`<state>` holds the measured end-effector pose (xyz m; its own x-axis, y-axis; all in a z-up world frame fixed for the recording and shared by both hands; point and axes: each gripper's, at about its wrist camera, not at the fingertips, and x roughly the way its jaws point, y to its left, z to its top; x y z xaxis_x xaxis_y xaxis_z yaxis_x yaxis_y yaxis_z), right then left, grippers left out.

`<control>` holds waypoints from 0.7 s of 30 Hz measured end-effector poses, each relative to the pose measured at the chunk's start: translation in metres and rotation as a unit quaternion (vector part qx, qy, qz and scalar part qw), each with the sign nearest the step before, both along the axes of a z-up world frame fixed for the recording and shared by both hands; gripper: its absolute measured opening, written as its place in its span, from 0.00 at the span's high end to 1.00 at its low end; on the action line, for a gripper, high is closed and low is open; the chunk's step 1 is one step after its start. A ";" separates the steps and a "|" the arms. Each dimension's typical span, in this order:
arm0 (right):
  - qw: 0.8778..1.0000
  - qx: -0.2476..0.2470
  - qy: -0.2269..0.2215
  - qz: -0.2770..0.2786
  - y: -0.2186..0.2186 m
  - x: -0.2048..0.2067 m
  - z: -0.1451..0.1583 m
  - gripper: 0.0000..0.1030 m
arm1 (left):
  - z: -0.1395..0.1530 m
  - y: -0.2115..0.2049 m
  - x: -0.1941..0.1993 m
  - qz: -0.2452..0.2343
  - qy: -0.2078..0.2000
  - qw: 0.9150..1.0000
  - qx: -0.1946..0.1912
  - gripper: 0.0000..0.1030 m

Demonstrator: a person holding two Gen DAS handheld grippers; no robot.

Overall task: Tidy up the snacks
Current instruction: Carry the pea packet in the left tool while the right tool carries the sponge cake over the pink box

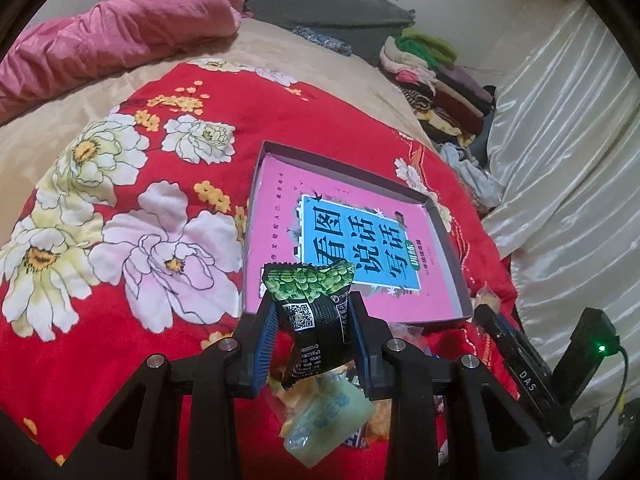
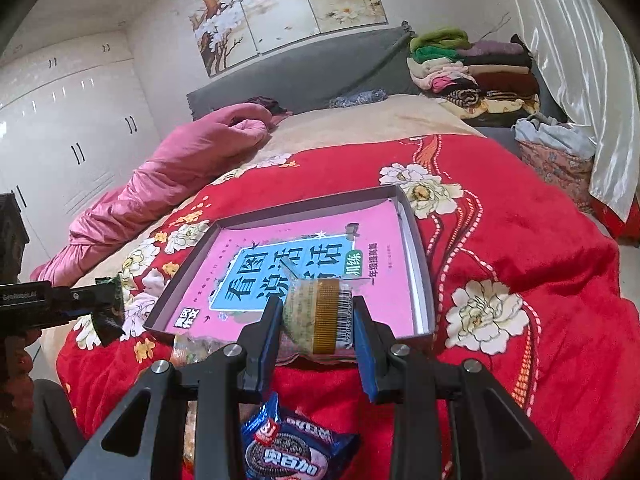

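Both tools loaded, poised at the near edge of the shallow grey cardboard box lid (image 2: 416, 248) that lies on the red floral quilt (image 1: 120, 320) of the bed.

Left tool (image 1: 312, 316): clenched on a small black-and-green foil snack packet (image 1: 310, 300), pads pressing its lower body. The crimped green top stands free above the fingertips; the tail hangs below. Same packet seen side-on in the right view (image 2: 108, 312).

Right tool (image 2: 320, 324): clenched on a small round pale snack in clear wrap with a gold band and barcode (image 2: 320, 316), held across its middle, above the lid's near rim.

Risks, as judged:
- Foil is slick and crumpled; the left grip is low on the packet, so it could pivot or slide out if swung quickly.
- Released too early, either snack would land on the quilt short of the rim, among the loose snacks there: the blue cookie packet (image 2: 288, 448) and the pale green wrapped sweet (image 1: 328, 416).
- The lid sits on soft bedding; a tool catching its rim could tip or shift it.
- The tools are close together and could collide over the lid.

The lid's floor shows only a pink-and-blue printed book cover (image 1: 352, 248); no snacks inside yet.
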<state>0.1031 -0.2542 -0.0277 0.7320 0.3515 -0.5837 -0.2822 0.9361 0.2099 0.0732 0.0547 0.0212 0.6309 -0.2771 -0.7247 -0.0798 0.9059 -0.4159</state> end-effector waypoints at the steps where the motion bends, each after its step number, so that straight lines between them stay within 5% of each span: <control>1: 1.000 -0.004 0.000 0.001 0.001 0.002 -0.001 0.67 | -0.001 -0.001 0.002 -0.001 0.001 1.000 -0.001 0.66; 21: 1.000 -0.005 -0.002 0.000 0.001 0.030 -0.005 0.67 | -0.007 -0.024 0.038 -0.008 -0.004 0.999 0.030 0.66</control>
